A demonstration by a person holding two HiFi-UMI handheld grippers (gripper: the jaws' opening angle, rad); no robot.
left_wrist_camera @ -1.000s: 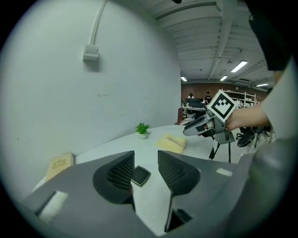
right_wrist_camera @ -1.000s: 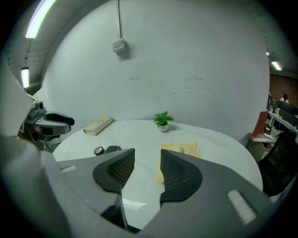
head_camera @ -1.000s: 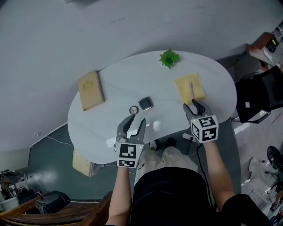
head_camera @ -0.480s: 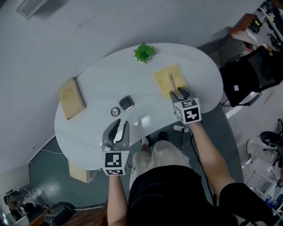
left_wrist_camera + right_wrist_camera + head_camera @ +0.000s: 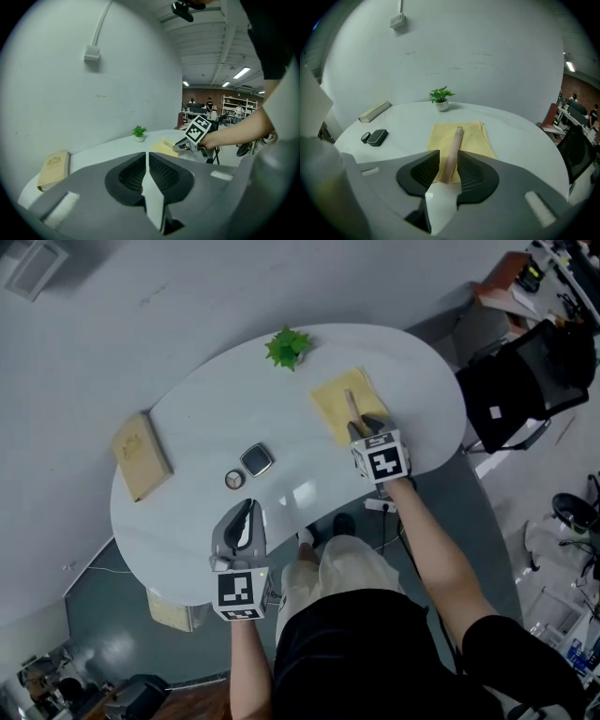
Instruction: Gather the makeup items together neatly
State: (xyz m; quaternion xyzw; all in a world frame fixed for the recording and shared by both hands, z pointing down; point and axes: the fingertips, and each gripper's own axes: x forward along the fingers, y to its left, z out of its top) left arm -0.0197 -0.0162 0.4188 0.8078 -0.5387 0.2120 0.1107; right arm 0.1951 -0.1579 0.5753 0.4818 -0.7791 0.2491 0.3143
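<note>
A pinkish makeup tube (image 5: 453,150) lies on a yellow cloth (image 5: 474,139) at the table's right side. My right gripper (image 5: 448,163) straddles the tube's near end. Its jaws are closing, and a thin gap still shows beside the tube. In the head view that gripper (image 5: 367,424) sits at the cloth's (image 5: 330,397) near edge. A dark square compact (image 5: 256,460) and a small round case (image 5: 233,480) lie mid-table. My left gripper (image 5: 246,508) hovers near the front edge, just short of them. Its jaws are closing, almost together, with nothing between them (image 5: 146,161).
A small potted plant (image 5: 287,346) stands at the far edge of the white table (image 5: 187,427). A tan book (image 5: 141,456) lies at the left end. A black chair (image 5: 525,381) stands right of the table, and a power strip (image 5: 378,505) lies on the floor.
My left jaws have come together from half open, and that gripper has drawn back toward the front edge. My right gripper has moved forward onto the tube's near end, its jaws narrowing.
</note>
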